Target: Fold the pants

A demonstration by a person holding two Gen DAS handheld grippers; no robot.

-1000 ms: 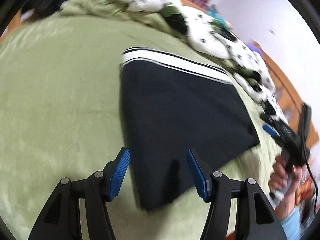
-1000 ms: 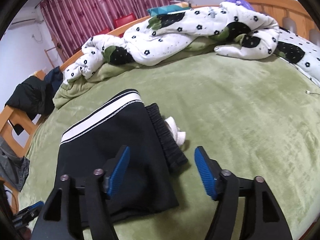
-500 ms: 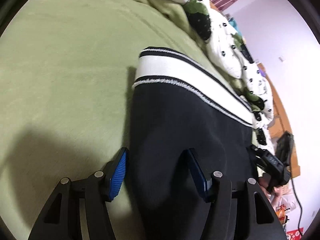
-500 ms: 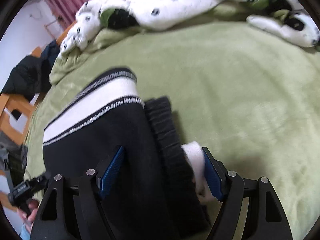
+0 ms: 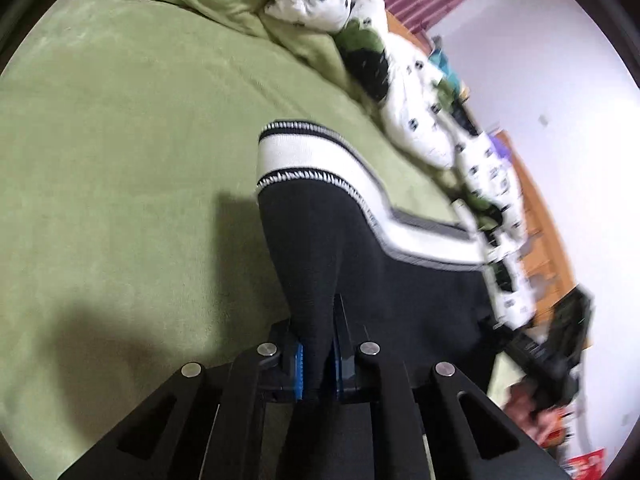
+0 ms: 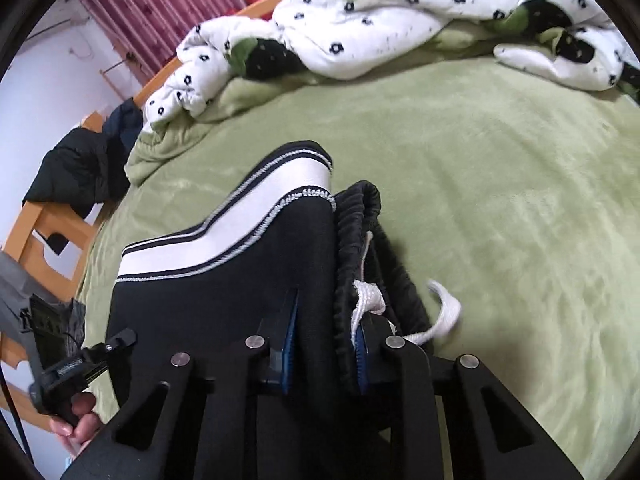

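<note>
Centrally, black pants (image 5: 404, 280) with a broad white stripe edged in black-and-white stitching, folded and lying on a green bed cover (image 5: 120, 140). Pinched at the near left edge by the left gripper (image 5: 318, 364), blue pads pressed tight onto a raised ridge of black cloth. Clamped at the near right edge by the right gripper (image 6: 324, 356), jaws closing, blue pads narrow around a thick bunch of black fabric.

Seen only from the right wrist: gathered black waistband (image 6: 360, 216) beside the striped panel, and white drawstring (image 6: 440, 312) curling out onto the cover just beside the right finger. Also only there: dark jacket (image 6: 80, 164) slung over a wooden chair (image 6: 44, 228) at far left, dark red curtains (image 6: 172, 4) behind, and the left gripper's handle gripped in a person's hand (image 6: 76, 420) at lower left.

Seen only from the left wrist: white wall (image 5: 540, 80) at right, and the other gripper's black body over a blurred hand (image 5: 532, 408) at lower right.

Shared by both views: rumpled white quilt (image 6: 380, 20) with black flower print and green patches, heaped along the far edge of the bed, with wooden bed frame (image 5: 544, 216) beyond.
</note>
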